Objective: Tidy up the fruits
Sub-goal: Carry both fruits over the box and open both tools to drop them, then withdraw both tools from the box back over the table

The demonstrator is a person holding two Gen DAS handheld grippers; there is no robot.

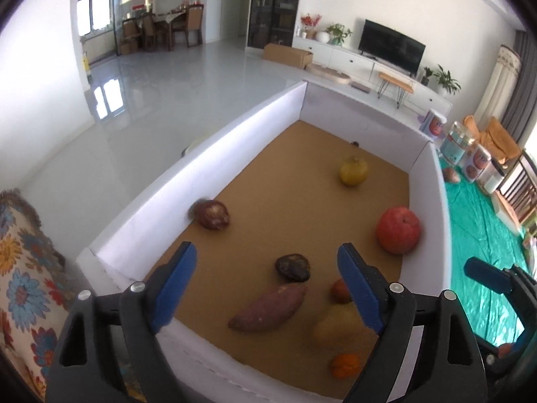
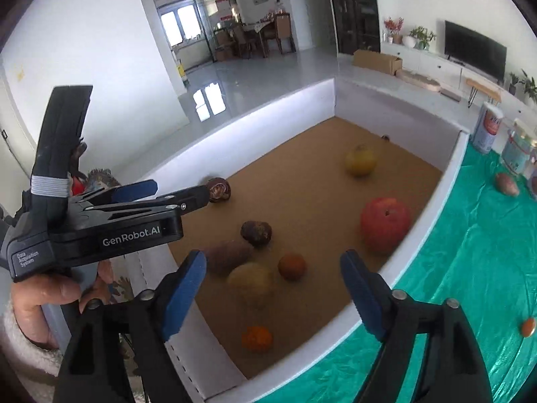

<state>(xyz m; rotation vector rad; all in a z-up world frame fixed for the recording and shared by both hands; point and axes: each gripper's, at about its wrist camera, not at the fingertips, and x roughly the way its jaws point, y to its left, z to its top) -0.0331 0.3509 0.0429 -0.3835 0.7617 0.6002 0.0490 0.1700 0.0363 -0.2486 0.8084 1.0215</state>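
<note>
Container: we saw a white-walled cardboard tray with a brown floor point(image 1: 201, 154) point(image 2: 268, 114) lying on the desk, which was covered in a shiny green plastic cloth point(image 1: 476, 235) point(image 2: 470, 268).
Contents, far end: a yellow-green round fruit point(image 1: 353, 170) point(image 2: 360, 160) sat near the far wall, well apart from the rest.
Contents, right side: a large red apple point(image 1: 398, 230) point(image 2: 385, 223) lay close to the right wall.
Contents, left side: a dark purple-brown round fruit point(image 1: 212, 214) point(image 2: 218, 189) rested against the left wall.
Contents, near end: a small dark brown lumpy fruit point(image 1: 292, 267) point(image 2: 256, 233), a long purple sweet potato point(image 1: 268, 307) point(image 2: 228, 258), a small reddish-brown round fruit point(image 1: 340, 290) point(image 2: 292, 267), a tan pear-shaped fruit point(image 1: 339, 327) point(image 2: 250, 280) and a small orange tangerine point(image 1: 345, 365) point(image 2: 257, 338) were clustered together.
Outside the tray: another sweet potato point(image 2: 506, 184) and a small orange fruit point(image 2: 528, 327) lay on the green cloth, near tall tins point(image 2: 488, 127).
Left gripper point(image 1: 266, 283) point(image 2: 152, 189): we held it above the near-left corner of the tray, its jaws spread wide and holding nothing.
Right gripper point(image 2: 273, 288): it hovered over the near edge, jaws parted and empty.
Room: the middle of the tray floor lay bare between the far fruit and the near cluster.
</note>
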